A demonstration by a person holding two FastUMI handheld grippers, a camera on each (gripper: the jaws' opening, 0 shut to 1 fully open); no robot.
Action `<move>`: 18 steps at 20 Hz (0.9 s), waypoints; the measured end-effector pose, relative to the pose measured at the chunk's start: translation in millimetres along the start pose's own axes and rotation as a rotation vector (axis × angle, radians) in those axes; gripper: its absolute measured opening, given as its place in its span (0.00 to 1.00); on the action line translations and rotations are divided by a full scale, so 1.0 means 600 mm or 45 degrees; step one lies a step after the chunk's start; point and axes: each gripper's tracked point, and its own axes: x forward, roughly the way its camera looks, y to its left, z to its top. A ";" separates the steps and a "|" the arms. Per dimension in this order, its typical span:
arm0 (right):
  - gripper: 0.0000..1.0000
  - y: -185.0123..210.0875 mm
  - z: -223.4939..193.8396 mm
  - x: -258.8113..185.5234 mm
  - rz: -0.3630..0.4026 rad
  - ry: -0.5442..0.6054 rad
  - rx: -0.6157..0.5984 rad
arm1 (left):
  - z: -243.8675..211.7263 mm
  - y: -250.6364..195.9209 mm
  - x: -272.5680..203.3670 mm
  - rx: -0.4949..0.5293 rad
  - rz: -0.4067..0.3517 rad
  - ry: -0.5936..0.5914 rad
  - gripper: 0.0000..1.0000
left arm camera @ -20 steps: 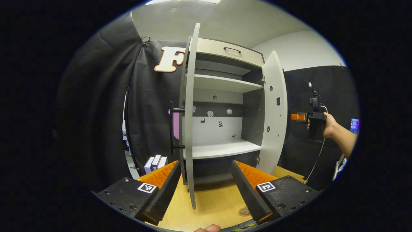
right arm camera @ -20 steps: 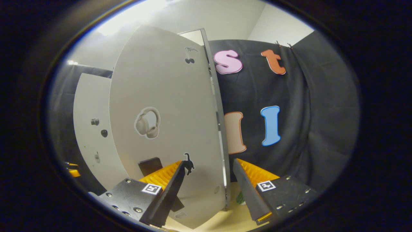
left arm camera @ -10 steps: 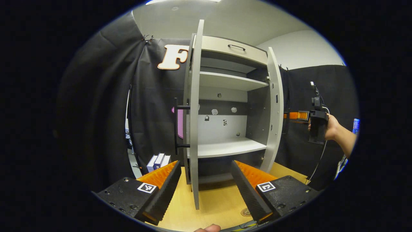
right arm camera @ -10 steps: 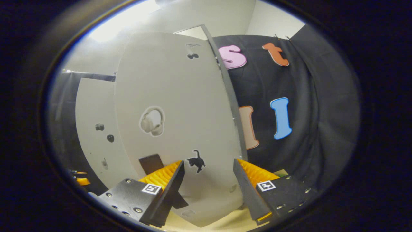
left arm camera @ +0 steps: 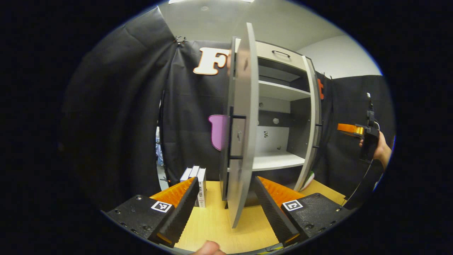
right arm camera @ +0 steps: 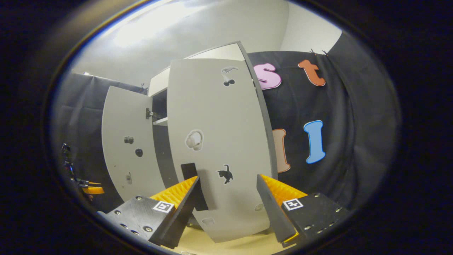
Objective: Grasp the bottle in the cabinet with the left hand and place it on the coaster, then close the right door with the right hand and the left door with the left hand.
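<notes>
Left gripper open, holding nothing, fingers either side of the left door's edge, over the table. That door stands ajar. Right gripper open too, empty, facing the right door, which is nearly shut against the cabinet. Shelves bare; bottle's whereabouts can't be told. Boxes stand left of cabinet.

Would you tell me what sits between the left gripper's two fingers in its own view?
In the left gripper view, the open left gripper frames the lower edge of the cabinet's left door, seen nearly edge-on, standing above the wooden tabletop. Neither finger touches it.
</notes>
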 end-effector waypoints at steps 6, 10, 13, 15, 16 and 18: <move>0.96 0.035 -0.041 -0.068 0.013 0.071 -0.010 | 0.023 0.115 0.020 -0.048 0.180 0.015 0.96; 0.93 0.063 -0.032 -0.141 0.048 0.058 0.023 | 0.059 0.152 0.056 -0.102 0.241 0.010 0.97; 0.96 0.066 -0.035 -0.209 0.020 0.048 0.019 | 0.084 0.147 0.100 -0.067 0.221 0.008 0.97; 0.96 0.075 -0.035 -0.257 0.025 0.035 0.003 | 0.097 0.141 0.131 -0.002 0.210 0.006 0.93; 0.93 0.083 -0.034 -0.278 0.038 0.025 0.000 | 0.098 0.137 0.145 0.024 0.216 0.005 0.93; 0.96 0.086 -0.035 -0.319 0.032 0.012 -0.007 | 0.098 0.113 0.163 0.058 0.204 -0.007 0.93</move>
